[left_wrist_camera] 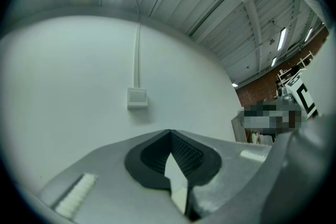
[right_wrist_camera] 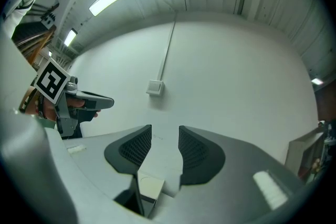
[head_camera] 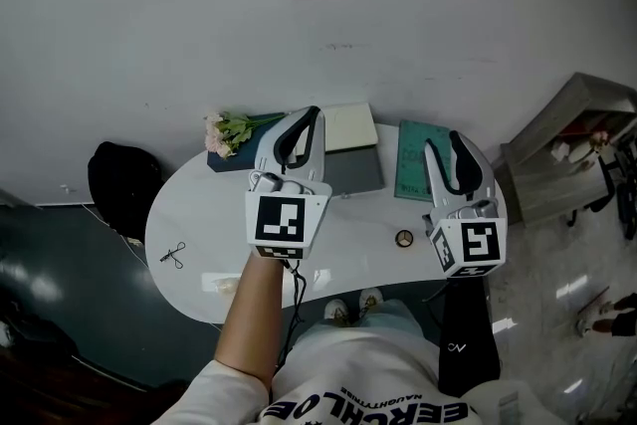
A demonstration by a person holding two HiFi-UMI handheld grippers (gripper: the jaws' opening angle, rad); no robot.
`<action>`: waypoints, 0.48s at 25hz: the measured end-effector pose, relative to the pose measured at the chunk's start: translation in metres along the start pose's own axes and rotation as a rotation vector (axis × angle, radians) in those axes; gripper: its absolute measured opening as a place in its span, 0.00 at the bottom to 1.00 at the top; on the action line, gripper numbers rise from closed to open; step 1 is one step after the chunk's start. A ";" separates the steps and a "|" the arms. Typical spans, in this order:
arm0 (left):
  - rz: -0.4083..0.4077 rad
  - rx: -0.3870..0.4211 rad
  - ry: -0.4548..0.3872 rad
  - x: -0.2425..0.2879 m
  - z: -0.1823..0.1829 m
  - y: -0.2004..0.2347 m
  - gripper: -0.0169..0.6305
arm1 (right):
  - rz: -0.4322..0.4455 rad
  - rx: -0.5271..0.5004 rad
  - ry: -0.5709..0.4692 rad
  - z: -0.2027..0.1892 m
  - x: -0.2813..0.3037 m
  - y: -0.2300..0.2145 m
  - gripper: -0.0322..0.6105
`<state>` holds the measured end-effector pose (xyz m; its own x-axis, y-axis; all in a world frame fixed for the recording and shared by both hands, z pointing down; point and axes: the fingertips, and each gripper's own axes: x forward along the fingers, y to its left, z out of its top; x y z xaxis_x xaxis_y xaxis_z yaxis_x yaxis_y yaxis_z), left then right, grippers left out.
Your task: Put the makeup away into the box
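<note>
In the head view my left gripper [head_camera: 311, 114] is held over the white oval table [head_camera: 189, 204], with its tips above a grey box [head_camera: 355, 172] and the cream panel [head_camera: 349, 125] behind it. Its jaws [left_wrist_camera: 169, 132] meet at the tips with nothing between them, facing a white wall. My right gripper [head_camera: 444, 142] hovers over a green book [head_camera: 410, 159]. Its pads [right_wrist_camera: 164, 131] stand apart with nothing between them. A small round compact [head_camera: 404, 238] lies on the table between the two grippers, near the front edge.
A small bunch of flowers [head_camera: 227, 129] lies at the table's back left. A little black clip [head_camera: 174, 255] sits near its left edge. A black bag [head_camera: 121, 179] stands on the floor to the left, a grey shelf unit [head_camera: 572, 149] to the right. A wall switch [right_wrist_camera: 155, 87] is ahead.
</note>
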<state>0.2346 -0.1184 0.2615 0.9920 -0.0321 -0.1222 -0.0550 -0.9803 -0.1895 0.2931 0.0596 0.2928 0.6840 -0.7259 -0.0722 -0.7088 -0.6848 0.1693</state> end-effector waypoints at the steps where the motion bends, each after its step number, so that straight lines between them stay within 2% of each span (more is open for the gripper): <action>1: 0.002 0.001 0.000 -0.001 0.001 -0.002 0.03 | 0.001 0.001 -0.004 0.001 -0.002 -0.001 0.35; 8: 0.002 0.003 0.013 0.000 0.002 -0.020 0.03 | 0.013 0.000 -0.002 0.002 -0.008 -0.014 0.35; 12: 0.002 -0.015 0.003 0.002 0.002 -0.031 0.03 | 0.034 -0.002 0.043 -0.015 -0.007 -0.019 0.36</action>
<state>0.2385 -0.0880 0.2655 0.9923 -0.0343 -0.1193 -0.0550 -0.9830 -0.1751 0.3043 0.0784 0.3053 0.6666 -0.7450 -0.0246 -0.7312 -0.6599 0.1728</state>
